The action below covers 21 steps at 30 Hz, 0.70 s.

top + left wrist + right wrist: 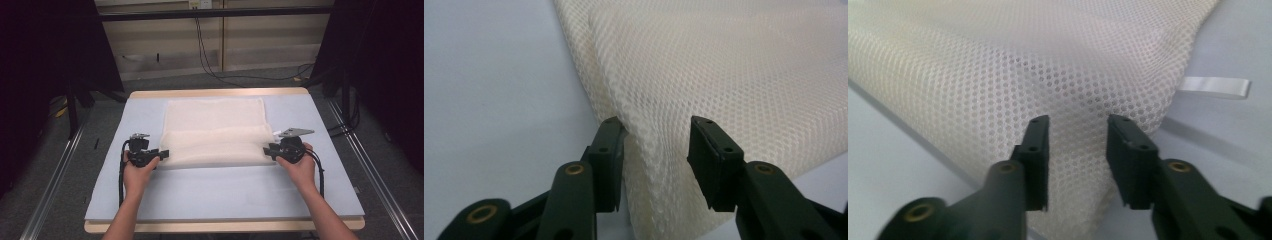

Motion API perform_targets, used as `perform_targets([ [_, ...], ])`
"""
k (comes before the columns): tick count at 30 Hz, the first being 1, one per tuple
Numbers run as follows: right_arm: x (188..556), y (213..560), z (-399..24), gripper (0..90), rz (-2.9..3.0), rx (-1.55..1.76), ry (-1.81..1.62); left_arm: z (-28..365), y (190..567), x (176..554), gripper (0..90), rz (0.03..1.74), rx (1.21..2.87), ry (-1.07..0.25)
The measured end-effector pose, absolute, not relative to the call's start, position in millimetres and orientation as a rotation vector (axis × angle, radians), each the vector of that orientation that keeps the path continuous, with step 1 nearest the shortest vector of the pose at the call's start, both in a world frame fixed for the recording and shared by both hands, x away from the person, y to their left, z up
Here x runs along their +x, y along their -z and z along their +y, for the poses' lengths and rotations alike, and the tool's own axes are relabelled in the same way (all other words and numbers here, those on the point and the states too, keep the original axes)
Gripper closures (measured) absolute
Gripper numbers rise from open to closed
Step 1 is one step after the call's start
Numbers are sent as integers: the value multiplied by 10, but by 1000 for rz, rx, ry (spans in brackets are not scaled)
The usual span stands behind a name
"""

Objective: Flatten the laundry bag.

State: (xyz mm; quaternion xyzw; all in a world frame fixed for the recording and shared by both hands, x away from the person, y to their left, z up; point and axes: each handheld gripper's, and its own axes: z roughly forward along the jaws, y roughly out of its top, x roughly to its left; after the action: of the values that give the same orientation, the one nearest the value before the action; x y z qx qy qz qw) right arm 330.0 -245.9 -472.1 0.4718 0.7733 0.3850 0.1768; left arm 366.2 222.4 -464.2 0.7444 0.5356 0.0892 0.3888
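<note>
Cream mesh cloth (215, 132) spread flat on the table (225, 195), near edge folded back over itself into a doubled band (215, 147) running from one hand-held gripper to the other. Honeycomb weave plain in both gripper views (734, 75) (998, 75). A white ribbon tag (1215, 86) sticking out from the cloth's corner, just past the right hand-held gripper's outer side, lying on the table.

Left hand-held gripper (162, 154) at the left end of the folded band, jaws standing apart — a raised ridge of mesh between them in the left gripper view (656, 150), brushing the inner face of one finger (606, 160) while the other finger (714, 160) stands clear of it. Released, not clamped. Left hand (136, 172) wrapped round the gripper body, cable hanging down beside the wrist.

Right hand-held gripper (266, 151) at the right end of the band, jaws likewise parted — mesh bulging up in the gap (1078, 150), neither pad pressing on it. Released as well. Grey three-cornered plate (296, 132) on top, right hand (299, 167) behind it.

Beyond the far edge of the table, a grey floor (260, 80) with black cables (210, 55) trailing down a pale wall.
</note>
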Motion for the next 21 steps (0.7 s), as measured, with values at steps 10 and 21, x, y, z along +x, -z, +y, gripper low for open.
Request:
perform_targets([
  [10, 3417, 4661, -2474, 444, 2127, 1419, -1077, 2226, 4586, 3783, 578, 1385, 1850, -286],
  [21, 3561, 4768, -2546, 469, 2165, 1543, -1103, 2234, 4584, 3780, 790, 1347, 1883, -232],
])
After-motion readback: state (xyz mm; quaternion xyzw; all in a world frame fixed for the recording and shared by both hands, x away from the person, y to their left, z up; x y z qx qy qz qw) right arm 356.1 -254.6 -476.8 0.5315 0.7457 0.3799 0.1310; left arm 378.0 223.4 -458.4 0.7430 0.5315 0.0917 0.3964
